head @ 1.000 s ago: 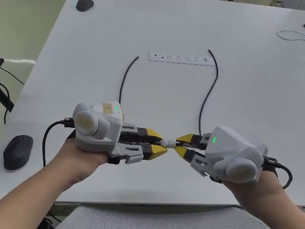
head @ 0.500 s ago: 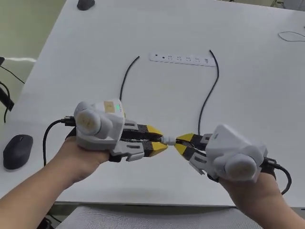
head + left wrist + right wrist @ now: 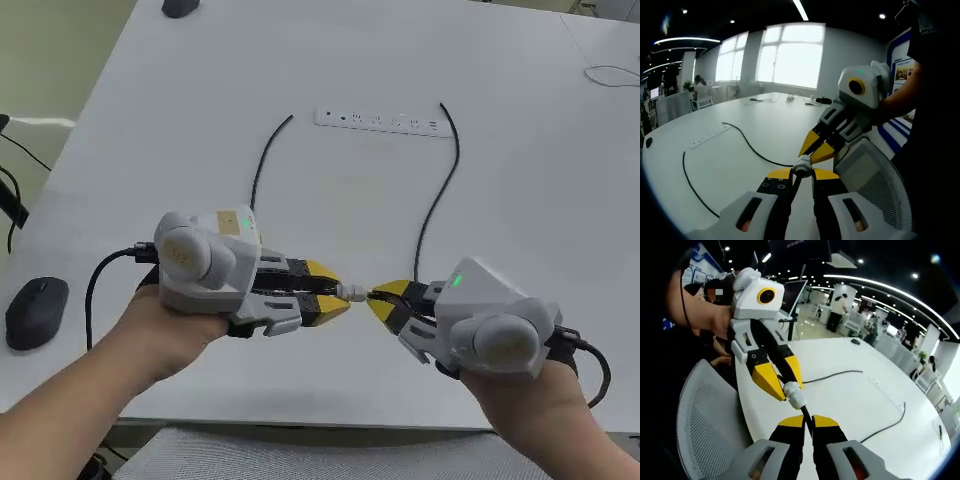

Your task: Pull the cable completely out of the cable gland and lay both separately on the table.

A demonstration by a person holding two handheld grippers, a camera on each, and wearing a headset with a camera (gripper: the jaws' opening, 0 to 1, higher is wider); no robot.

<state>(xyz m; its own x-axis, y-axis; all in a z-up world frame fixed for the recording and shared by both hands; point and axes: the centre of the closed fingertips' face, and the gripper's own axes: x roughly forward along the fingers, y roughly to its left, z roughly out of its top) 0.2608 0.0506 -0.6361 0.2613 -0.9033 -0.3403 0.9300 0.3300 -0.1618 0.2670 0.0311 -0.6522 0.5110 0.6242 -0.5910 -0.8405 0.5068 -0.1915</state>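
Cable gland (image 3: pixel 353 293), cable (image 3: pixel 807 417) threaded inside, sits pinched in left tool (image 3: pixel 344 296); right tool (image 3: pixel 377 300) pinches the cable.

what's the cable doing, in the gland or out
In. The cable runs from the right gripper straight into the gland gripped by the left gripper.

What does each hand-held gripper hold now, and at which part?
The left hand-held gripper clamps the white cable gland by one end. The right hand-held gripper pinches the black cable right beside the gland.
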